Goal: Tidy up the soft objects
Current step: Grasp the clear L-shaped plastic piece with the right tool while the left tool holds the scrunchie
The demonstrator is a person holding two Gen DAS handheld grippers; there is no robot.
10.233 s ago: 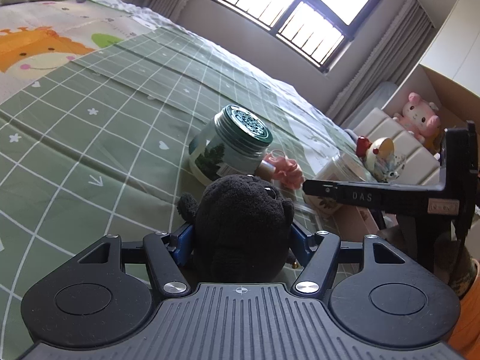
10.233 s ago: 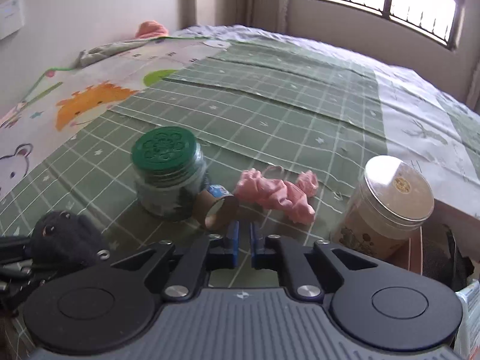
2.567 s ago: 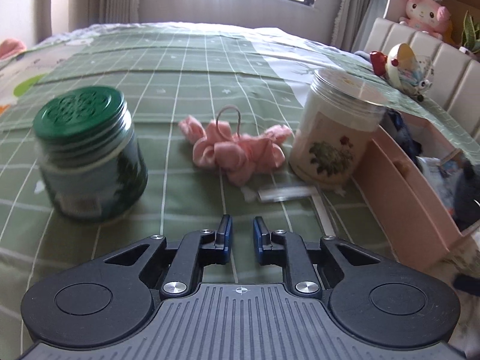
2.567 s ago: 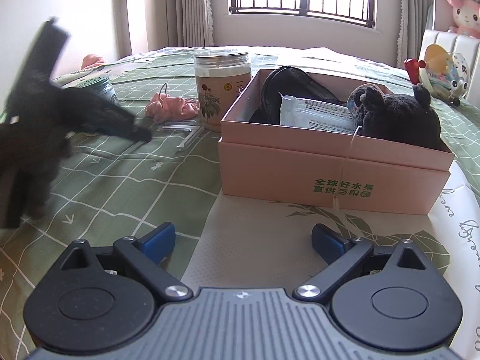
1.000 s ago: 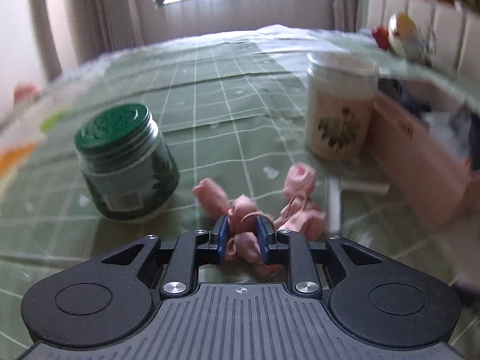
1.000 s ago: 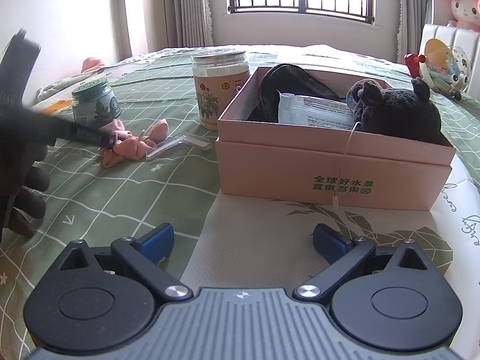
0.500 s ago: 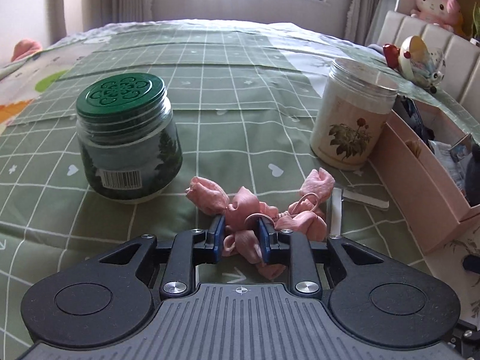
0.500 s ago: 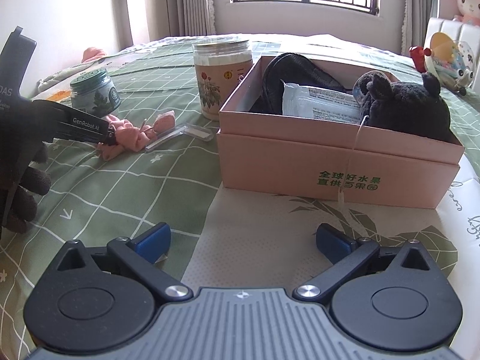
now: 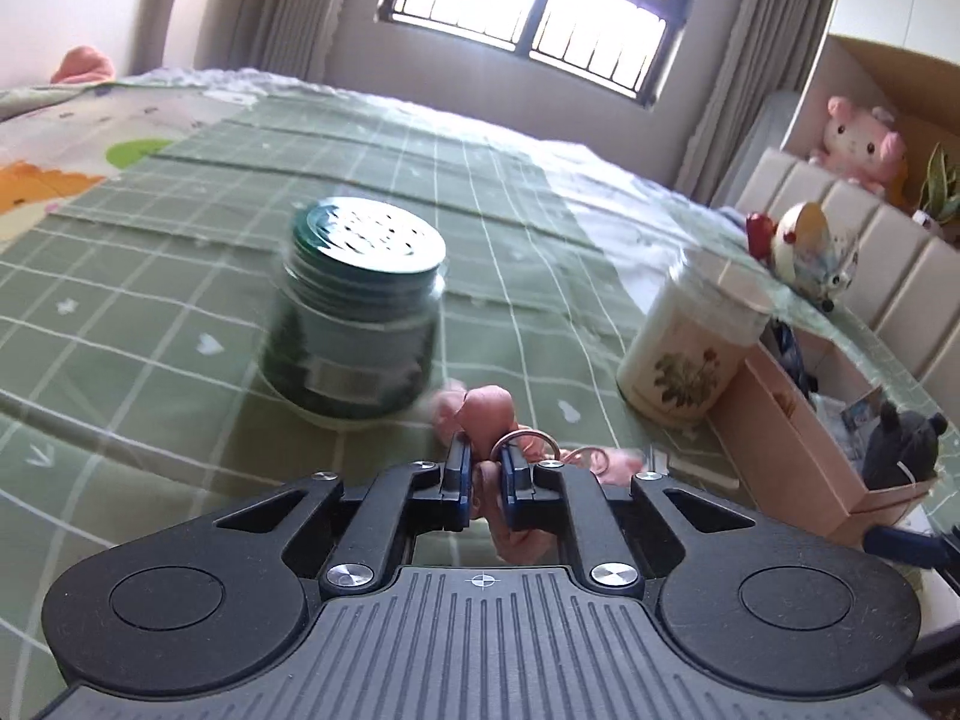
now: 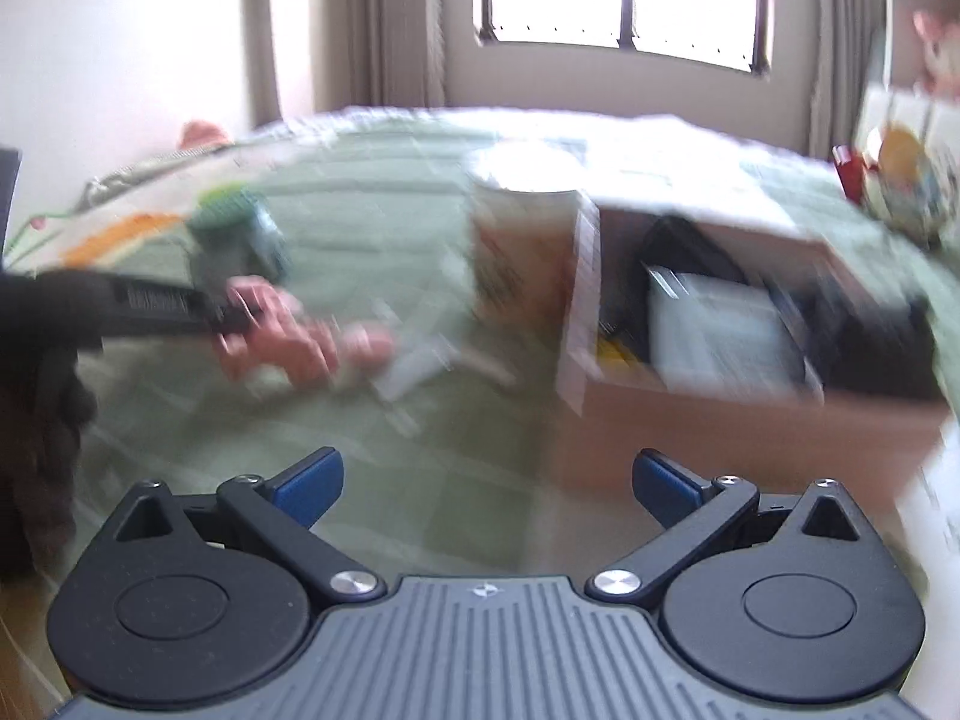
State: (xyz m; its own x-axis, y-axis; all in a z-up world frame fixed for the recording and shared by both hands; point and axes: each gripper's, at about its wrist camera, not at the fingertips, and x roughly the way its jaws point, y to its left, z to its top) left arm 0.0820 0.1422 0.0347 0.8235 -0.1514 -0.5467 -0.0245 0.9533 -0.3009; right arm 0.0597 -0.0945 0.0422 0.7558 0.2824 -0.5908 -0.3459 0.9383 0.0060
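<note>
My left gripper [image 9: 485, 471] is shut on a pink fabric scrunchie [image 9: 487, 411] with a thin metal ring, held just off the green bedspread. The same pink scrunchie [image 10: 288, 339] shows blurred in the right wrist view, at the tip of the left gripper [image 10: 225, 315]. A pink cardboard box [image 9: 798, 450] at the right holds a black plush toy [image 9: 903, 441] and other items. My right gripper [image 10: 486, 483] stands wide open with nothing between its fingers, in front of the pink box [image 10: 750, 420].
A green-lidded glass jar [image 9: 357, 330] stands just left of the scrunchie. A white floral jar [image 9: 690, 354] sits beside the box. A clear plastic strip [image 10: 420, 363] lies on the bedspread. A pink plush [image 9: 858, 141] sits on the headboard shelf.
The left gripper has squeezed tighter on the scrunchie and rolled, lifting it a little. The right wrist view has swung and risen, and is now blurred.
</note>
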